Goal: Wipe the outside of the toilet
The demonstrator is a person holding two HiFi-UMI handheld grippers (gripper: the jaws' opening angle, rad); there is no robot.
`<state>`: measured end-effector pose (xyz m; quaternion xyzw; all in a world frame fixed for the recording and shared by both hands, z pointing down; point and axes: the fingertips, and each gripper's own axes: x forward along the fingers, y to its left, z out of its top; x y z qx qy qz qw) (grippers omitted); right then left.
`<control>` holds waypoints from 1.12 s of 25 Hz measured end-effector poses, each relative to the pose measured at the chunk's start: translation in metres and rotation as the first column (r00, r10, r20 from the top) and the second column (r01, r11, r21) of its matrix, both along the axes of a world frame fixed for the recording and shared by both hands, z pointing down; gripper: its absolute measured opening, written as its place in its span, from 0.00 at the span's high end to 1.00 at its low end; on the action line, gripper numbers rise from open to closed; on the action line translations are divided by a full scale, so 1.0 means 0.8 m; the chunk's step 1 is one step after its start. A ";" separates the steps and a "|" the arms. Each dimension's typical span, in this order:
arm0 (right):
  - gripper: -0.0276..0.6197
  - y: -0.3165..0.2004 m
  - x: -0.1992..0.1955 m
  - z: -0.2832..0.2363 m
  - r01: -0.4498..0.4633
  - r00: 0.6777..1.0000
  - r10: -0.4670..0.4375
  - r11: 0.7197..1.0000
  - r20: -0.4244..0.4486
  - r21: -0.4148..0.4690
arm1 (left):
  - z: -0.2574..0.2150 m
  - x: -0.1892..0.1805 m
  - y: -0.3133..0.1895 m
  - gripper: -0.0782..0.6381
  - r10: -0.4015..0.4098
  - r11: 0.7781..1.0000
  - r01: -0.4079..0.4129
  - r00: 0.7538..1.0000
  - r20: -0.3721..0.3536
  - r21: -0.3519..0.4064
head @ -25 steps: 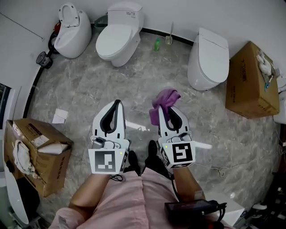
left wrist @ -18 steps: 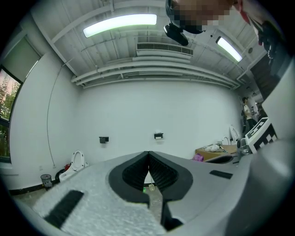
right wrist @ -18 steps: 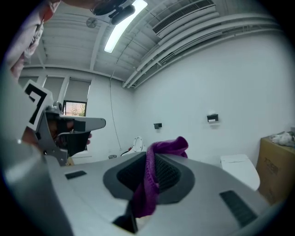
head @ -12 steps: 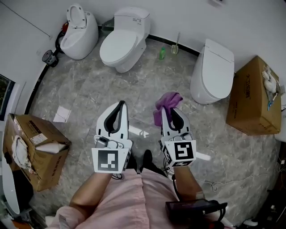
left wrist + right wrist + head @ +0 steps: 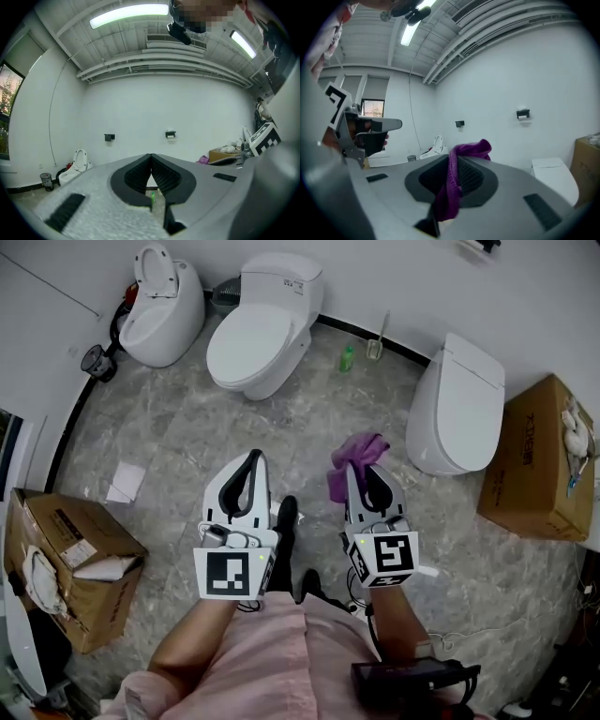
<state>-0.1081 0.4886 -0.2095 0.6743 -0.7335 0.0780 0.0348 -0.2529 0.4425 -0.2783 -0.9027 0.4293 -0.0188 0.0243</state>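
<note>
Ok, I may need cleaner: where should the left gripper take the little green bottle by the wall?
Probably around its body, coming from the open floor side. The green bottle stands upright near the wall, a toilet brush beside it, so the front is freest. The left gripper is shut; open its jaws first.

Clutter round the edges of a grey marbled floor (image 5: 178, 427).
Open cardboard box (image 5: 70, 563) down at the left, white packing showing inside, and a second cardboard box (image 5: 534, 460) over on the right. Up by the wall a small green bottle (image 5: 347, 358) stands, a brush (image 5: 377, 345) just beside it. A sheet of paper (image 5: 125, 482) lies flat.
</note>
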 end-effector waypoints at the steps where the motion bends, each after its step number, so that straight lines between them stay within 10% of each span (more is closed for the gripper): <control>1: 0.86 -0.019 0.004 0.003 0.000 1.000 0.000 1.000 0.000 0.001 | 0.006 0.005 -0.022 0.88 0.006 1.000 -0.006 1.000 0.004 0.000; 13: 0.87 -0.224 0.035 0.022 -0.025 1.000 0.024 0.999 -0.015 -0.030 | 0.042 0.061 -0.236 0.88 0.108 0.988 -0.108 0.994 0.000 -0.110; 28: 0.87 -0.343 0.122 -0.023 -0.099 0.994 0.101 0.994 -0.053 0.035 | 0.037 0.137 -0.349 0.88 0.158 0.985 -0.158 0.987 -0.006 -0.068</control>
